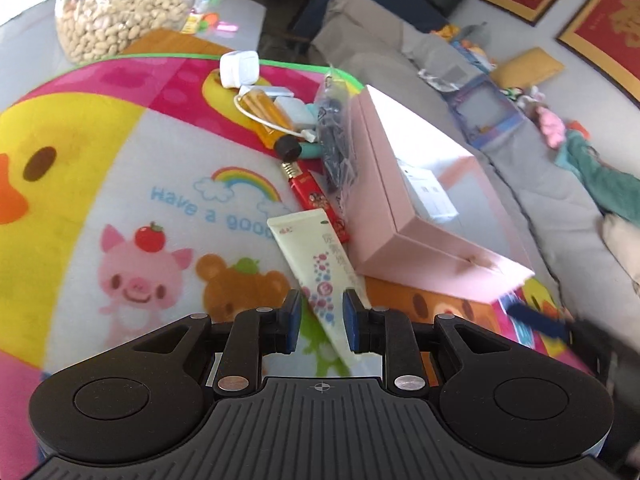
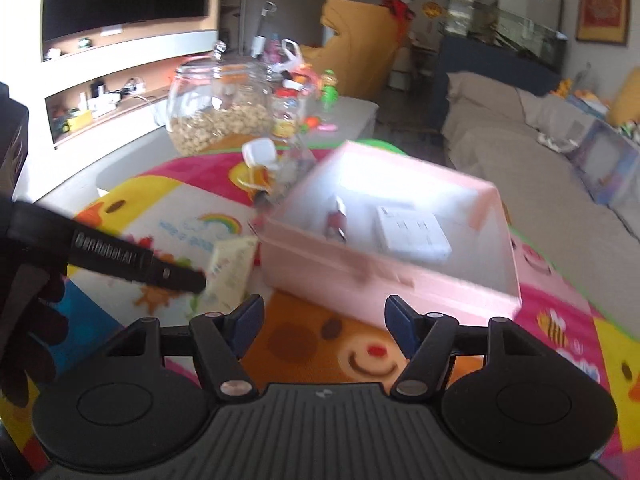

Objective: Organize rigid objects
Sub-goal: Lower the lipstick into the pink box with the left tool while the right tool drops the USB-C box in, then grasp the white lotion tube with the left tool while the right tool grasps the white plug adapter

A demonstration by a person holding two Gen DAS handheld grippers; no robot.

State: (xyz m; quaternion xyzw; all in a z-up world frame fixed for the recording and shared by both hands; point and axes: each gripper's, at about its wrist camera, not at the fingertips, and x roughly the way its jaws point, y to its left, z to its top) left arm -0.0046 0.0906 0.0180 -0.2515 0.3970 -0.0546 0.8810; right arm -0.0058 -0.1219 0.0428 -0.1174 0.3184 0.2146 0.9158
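The cream tube [image 1: 316,276], a soft plastic squeeze tube with a flat crimped end and printed pink and blue dots, lies flat on the cartoon-printed play mat [image 1: 120,184]. Its long axis runs diagonally: the crimped end points up toward the pink box [image 1: 404,216], the lower end back toward the camera. The crimped end sits just beside the box's near left corner. The left gripper [image 1: 319,322] hangs over the tube's lower half with its jaws drawn narrow, the blue pads straddling the tube; whether they press on it cannot be told. The pink box, rigid matte cardboard with straight walls and an open top, holds a flat white carton [image 2: 412,232]. Left of the box lies a row of small clutter, including a red packet [image 1: 318,202] and an amber bottle [image 1: 266,118]. The right gripper [image 2: 324,330] hovers before the box's near wall, jaws spread wide and empty.
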